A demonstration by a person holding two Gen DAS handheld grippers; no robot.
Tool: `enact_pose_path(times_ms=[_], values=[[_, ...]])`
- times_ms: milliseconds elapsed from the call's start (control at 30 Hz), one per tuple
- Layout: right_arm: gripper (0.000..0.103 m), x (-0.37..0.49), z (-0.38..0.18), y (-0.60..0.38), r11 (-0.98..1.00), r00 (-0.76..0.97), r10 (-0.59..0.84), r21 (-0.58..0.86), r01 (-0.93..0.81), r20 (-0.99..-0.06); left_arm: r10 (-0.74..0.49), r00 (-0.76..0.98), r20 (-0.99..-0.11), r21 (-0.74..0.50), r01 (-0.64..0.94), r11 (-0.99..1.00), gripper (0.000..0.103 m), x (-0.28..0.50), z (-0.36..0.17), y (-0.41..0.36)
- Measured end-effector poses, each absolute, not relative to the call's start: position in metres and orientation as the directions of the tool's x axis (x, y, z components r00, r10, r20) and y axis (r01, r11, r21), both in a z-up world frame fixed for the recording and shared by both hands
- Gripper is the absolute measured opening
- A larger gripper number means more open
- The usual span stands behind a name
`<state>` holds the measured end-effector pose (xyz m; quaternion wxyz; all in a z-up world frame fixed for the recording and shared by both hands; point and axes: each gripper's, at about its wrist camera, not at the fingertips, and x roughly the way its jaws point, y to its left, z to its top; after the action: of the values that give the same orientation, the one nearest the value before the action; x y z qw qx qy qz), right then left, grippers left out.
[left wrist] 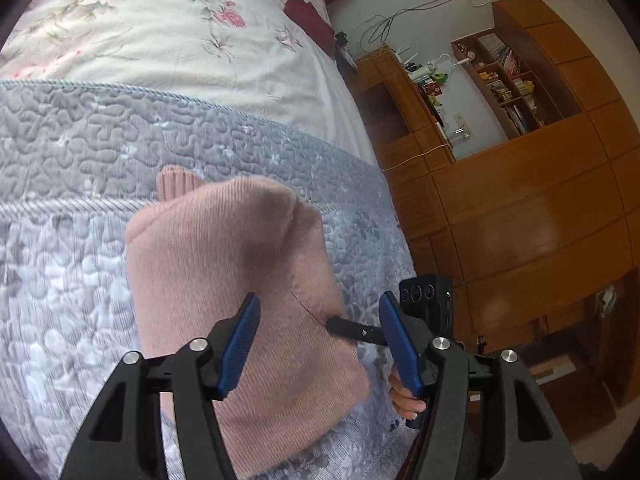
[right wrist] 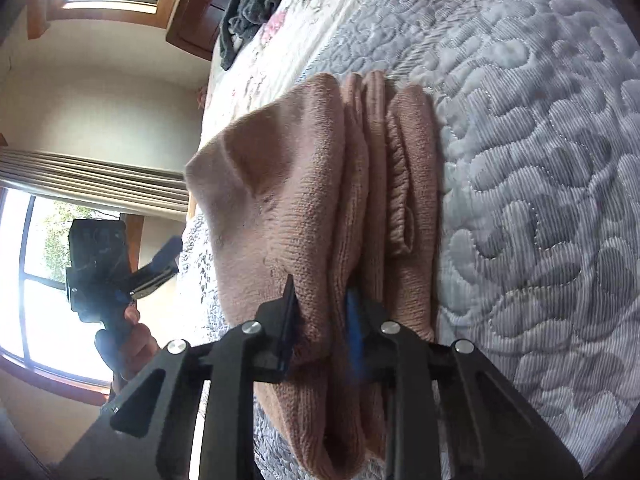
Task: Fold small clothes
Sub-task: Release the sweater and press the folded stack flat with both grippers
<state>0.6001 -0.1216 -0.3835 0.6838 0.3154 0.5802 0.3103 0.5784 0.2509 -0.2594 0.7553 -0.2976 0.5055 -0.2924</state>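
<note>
A pink knitted sweater (left wrist: pixel 224 260) lies folded into a thick bundle on the grey quilted bedspread (left wrist: pixel 80 140). My left gripper (left wrist: pixel 319 298) hovers open over the bundle's right side, with nothing between its blue pads. In the right wrist view the sweater (right wrist: pixel 288 184) shows several stacked layers, and my right gripper (right wrist: pixel 320 292) is shut on the upper layers at the near edge. That right gripper's black fingertip (left wrist: pixel 344 326) pokes into the sweater's right edge in the left wrist view. The left gripper (right wrist: pixel 160 268), held by a hand, floats at the left beside the bed.
The quilt (right wrist: pixel 540 160) covers the bed's near part, and a floral sheet (left wrist: pixel 160 32) lies beyond it. A dark grey garment (right wrist: pixel 248 12) is heaped at the far end. Wooden cabinets and shelves (left wrist: pixel 520 200) stand beside the bed. A window (right wrist: pixel 40 280) is on the other side.
</note>
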Motion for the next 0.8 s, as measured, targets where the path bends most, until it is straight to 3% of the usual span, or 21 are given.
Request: enact_pose_path(times_ms=[67,167,333,433,533,600,633,733,800], values=[[0.019,0.601,-0.399,-0.127,0.623,0.119,0.777,0.782,-0.009,-0.618,-0.695,0.324,-0.642,-0.717,0.07,0.694,0.06,0.602,-0.281,0.26],[0.019,0.595,-0.403,-0.13,0.64,0.109,0.766,0.768,-0.024,-0.634,-0.675,0.296,-0.676,-0.712,-0.024,0.702,0.042,0.617,-0.321,0.266],[0.026,0.592,-0.355,-0.141,0.683,0.177,0.729,0.717,-0.138,-0.661,-0.677,0.314,-0.666,-0.7,0.05,0.712,0.043,0.61,-0.298,0.265],[0.028,0.617,-0.317,-0.137,0.65,0.252,0.757,0.735,-0.195,-0.602,-0.718,0.336,-0.609,-0.72,0.146,0.679,0.044,0.607,-0.273,0.265],[0.043,0.654,-0.318,-0.1,0.615,0.194,0.788,0.746,-0.253,-0.584,-0.708,0.314,-0.633,-0.71,0.129,0.692,0.045,0.623,-0.281,0.26],[0.043,0.677,-0.339,-0.075,0.632,0.154,0.774,0.737,-0.24,-0.614,-0.697,0.282,-0.659,-0.704,0.095,0.704,0.044,0.634,-0.299,0.256],[0.042,0.686,-0.352,-0.067,0.644,0.128,0.763,0.73,-0.228,-0.633,-0.694,0.28,-0.663,-0.706,0.073,0.704,0.042,0.637,-0.308,0.257],[0.0,0.705,-0.386,-0.071,0.697,0.124,0.717,0.698,-0.167,-0.686,-0.712,0.312,-0.629,-0.748,0.005,0.664,0.032,0.639,-0.328,0.264],[0.0,0.709,-0.406,-0.092,0.64,0.12,0.768,0.762,-0.096,-0.63,-0.727,0.327,-0.604,-0.777,-0.039,0.629,0.013,0.635,-0.343,0.272]])
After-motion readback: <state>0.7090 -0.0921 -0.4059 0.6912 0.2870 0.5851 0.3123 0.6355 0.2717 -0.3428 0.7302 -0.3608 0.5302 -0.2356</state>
